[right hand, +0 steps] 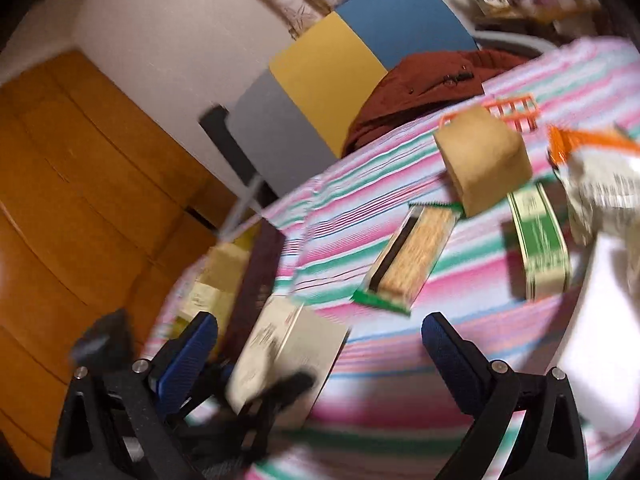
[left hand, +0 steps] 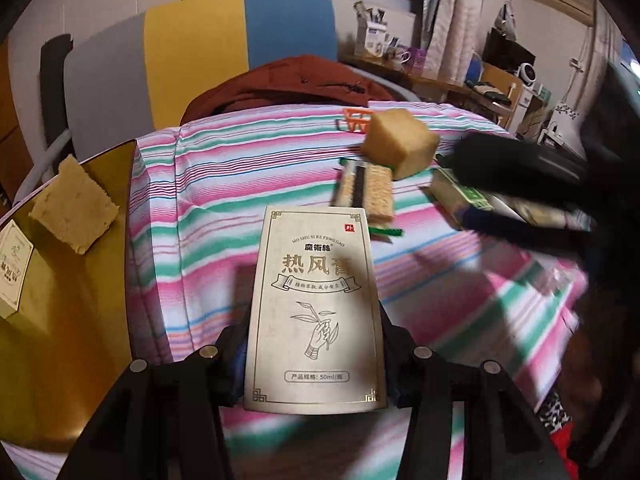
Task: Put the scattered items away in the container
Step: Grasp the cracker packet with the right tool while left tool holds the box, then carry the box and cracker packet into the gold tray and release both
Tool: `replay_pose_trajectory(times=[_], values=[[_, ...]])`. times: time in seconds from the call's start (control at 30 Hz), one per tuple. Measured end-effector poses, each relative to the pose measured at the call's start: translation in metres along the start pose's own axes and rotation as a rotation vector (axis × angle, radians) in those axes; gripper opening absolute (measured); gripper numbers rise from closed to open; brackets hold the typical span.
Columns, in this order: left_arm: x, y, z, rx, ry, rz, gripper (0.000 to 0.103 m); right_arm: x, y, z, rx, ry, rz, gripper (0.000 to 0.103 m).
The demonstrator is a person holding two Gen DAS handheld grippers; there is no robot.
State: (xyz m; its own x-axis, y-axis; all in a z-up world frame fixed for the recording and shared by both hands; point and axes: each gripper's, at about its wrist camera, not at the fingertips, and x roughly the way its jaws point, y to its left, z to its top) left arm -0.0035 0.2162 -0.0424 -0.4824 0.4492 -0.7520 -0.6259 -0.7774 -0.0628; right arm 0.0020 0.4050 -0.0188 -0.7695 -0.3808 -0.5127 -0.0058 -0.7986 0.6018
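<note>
Left gripper clamped on a cream carton beside the gold tray's rim, tray holding a sponge block and small box, right gripper agape, empty, over open striped cloth

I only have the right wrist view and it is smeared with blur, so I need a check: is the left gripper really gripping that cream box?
Observer: Yes. The left gripper has a finger on each side of the cream box, which stands upright between them.
Operator: What is in the container?
Observer: The gold container holds a tan sponge block and a small box.
Operator: Is the held box over the container?
Observer: No. It is over the striped cloth, to the right of the container's edge.
</note>
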Motion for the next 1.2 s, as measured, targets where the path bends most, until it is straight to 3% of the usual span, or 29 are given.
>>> replay_pose_trajectory(times=[0.17,0.37,0.47,0.57,0.63,0.8,1.2], values=[[-0.011,-0.001,-0.022,-0.019,-0.027,-0.012,0.052,0.040,0.006,0.020,-0.062,0.074,-0.173,0.103],[-0.013,0.009,-0.025,-0.043,-0.056,-0.019,0.052,0.083,0.003,0.035,-0.153,0.167,-0.389,0.094],[-0.013,0.010,-0.025,-0.047,-0.070,-0.015,0.052,0.097,-0.005,0.037,-0.154,0.211,-0.466,0.084],[-0.014,0.012,-0.026,-0.048,-0.077,-0.016,0.052,0.102,-0.011,0.038,-0.180,0.221,-0.518,0.067],[-0.014,0.013,-0.026,-0.059,-0.082,-0.024,0.052,0.098,-0.012,0.039,-0.189,0.224,-0.530,0.059],[-0.016,0.012,-0.031,-0.059,-0.091,-0.039,0.051,0.089,-0.010,0.032,-0.238,0.247,-0.506,0.053],[-0.037,0.013,-0.046,-0.036,-0.121,-0.036,0.051,0.058,0.012,-0.007,-0.312,0.249,-0.385,0.051]])
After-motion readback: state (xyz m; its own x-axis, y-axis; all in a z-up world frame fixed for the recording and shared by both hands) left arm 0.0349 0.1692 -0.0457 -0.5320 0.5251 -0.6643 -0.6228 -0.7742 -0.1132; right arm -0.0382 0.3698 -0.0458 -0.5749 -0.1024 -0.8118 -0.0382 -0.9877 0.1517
